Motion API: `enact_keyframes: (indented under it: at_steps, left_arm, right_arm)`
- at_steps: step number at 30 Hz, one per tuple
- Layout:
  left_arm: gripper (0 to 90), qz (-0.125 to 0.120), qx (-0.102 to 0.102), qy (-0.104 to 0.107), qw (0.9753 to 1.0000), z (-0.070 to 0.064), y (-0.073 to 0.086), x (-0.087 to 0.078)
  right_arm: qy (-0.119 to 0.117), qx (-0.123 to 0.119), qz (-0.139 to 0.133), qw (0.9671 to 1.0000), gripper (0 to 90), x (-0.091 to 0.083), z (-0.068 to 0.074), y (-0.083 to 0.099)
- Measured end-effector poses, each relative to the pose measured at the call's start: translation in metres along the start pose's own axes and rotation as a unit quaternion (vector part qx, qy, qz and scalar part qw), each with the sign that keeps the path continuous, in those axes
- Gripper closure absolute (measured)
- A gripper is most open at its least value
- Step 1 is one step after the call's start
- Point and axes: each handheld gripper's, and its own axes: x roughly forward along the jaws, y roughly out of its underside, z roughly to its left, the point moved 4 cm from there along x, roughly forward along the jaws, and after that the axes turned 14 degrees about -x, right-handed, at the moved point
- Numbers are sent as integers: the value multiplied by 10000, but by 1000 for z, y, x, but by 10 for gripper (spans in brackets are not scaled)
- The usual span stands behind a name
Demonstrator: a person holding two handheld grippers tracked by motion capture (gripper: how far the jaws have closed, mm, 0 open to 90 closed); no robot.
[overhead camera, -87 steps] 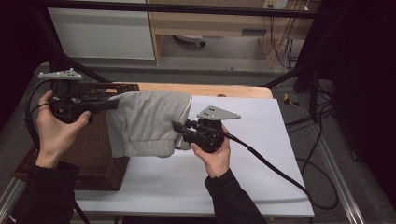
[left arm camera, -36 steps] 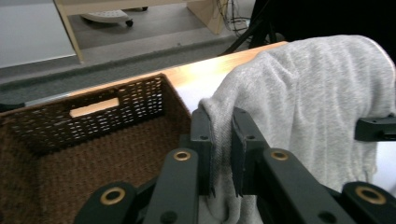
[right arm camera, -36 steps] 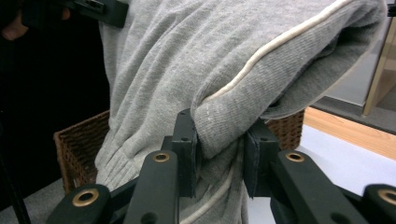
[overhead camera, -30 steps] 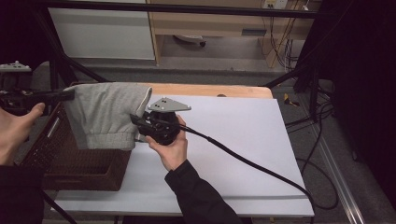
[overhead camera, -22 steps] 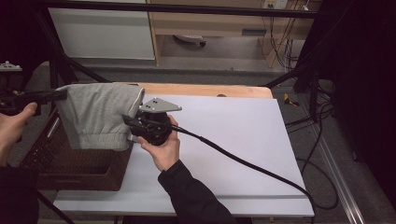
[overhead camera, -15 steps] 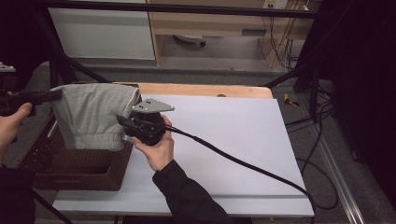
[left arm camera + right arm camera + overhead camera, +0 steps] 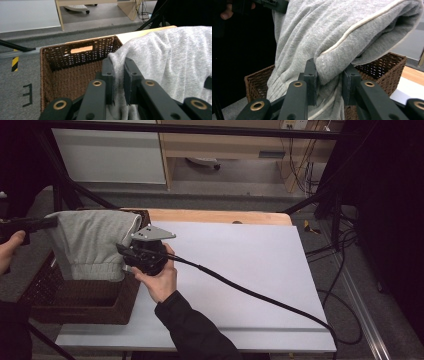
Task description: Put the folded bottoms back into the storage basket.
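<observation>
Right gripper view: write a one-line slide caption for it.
Right gripper clamps a fold of the grey garment, held up above the brown wicker basket.

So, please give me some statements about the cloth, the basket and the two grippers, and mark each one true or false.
1. Both grippers hold the grey cloth. True: the left gripper and the right gripper each clamp a fold.
2. The cloth lies flat on the table. False: it hangs in the air over the basket.
3. The basket is brown and woven. True.
4. The basket stands at the table's right end. False: it is at the left end.
</observation>
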Motion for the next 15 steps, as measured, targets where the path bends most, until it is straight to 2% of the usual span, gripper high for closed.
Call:
enact_keyframes:
  at_steps: [15]
  left_arm:
    - [806,-25,-176,-213,9996,26,5,-2]
  right_arm:
    - [-128,12,21,9999,706,21,14,2]
